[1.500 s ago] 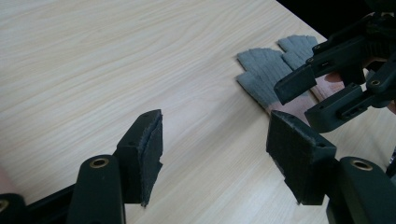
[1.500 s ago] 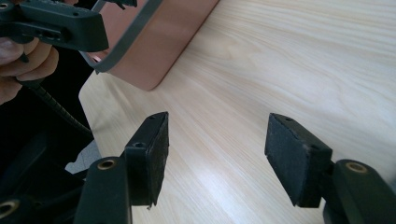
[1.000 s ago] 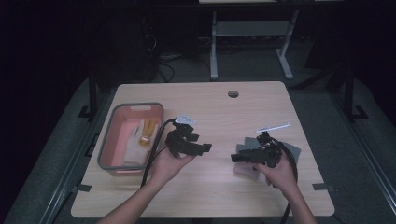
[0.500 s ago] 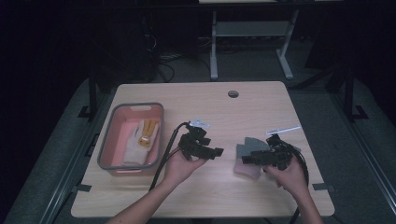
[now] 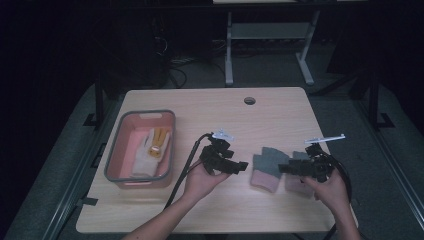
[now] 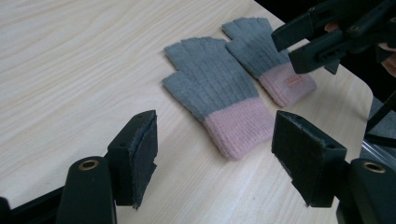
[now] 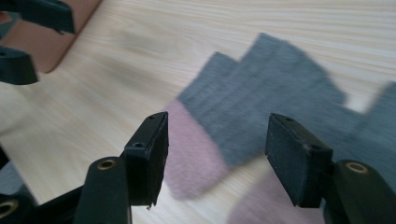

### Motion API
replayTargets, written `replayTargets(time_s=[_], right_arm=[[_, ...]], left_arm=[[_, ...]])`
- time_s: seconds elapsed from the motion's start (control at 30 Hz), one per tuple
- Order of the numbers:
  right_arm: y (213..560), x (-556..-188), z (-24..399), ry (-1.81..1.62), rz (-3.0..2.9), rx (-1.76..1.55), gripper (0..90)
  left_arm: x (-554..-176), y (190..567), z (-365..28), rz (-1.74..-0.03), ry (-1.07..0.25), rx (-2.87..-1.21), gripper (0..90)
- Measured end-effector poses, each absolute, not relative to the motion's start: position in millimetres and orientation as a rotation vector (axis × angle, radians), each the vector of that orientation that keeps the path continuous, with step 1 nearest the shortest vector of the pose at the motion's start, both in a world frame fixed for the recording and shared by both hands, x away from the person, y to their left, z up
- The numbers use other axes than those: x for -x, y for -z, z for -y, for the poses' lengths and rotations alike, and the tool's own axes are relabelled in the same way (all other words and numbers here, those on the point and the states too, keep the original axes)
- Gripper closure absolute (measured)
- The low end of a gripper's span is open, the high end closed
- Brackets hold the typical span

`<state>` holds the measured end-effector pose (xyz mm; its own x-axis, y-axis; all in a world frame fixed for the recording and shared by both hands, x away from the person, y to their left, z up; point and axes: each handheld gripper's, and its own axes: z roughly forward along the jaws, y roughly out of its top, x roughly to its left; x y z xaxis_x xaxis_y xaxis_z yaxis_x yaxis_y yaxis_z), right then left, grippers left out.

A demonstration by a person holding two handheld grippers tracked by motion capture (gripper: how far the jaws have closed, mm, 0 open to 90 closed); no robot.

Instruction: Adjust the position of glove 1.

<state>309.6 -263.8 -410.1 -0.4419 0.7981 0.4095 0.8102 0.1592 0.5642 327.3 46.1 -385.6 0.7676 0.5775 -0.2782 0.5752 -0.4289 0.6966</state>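
Observation:
Two grey knit gloves with pink cuffs lie flat side by side on the wooden table: the left glove (image 5: 266, 166) (image 6: 215, 93) (image 7: 261, 93) and the right glove (image 5: 296, 183) (image 6: 268, 53) (image 7: 373, 126). My left gripper (image 5: 242, 166) (image 6: 219, 163) points at the left glove's cuff from the left. Its jaws have just been opening and stand wide, with nothing between the pads. My right gripper (image 5: 284, 170) (image 7: 217, 158) hovers over the right glove, pointing left. It is open too, its pads touching nothing.
A pink bin with a grey rim (image 5: 116, 150) (image 7: 51, 44) stands at the table's left and holds a white and a yellow glove (image 5: 152, 145). A cable hole (image 5: 249, 100) sits near the far edge. Cables trail from both grippers toward the near edge.
My left gripper has moved right, toward the gloves. My right gripper has drawn back to the right, which uncovers more of the two gloves.

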Motion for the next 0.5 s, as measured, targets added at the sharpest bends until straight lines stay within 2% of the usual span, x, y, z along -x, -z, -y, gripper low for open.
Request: replayTargets(time_s=[0.5], right_arm=[[417,-310,287,1.105,2.406,1.742,42.7]], left_arm=[[-326,393,-28,-0.848,0.028,-2.132,31.4]])
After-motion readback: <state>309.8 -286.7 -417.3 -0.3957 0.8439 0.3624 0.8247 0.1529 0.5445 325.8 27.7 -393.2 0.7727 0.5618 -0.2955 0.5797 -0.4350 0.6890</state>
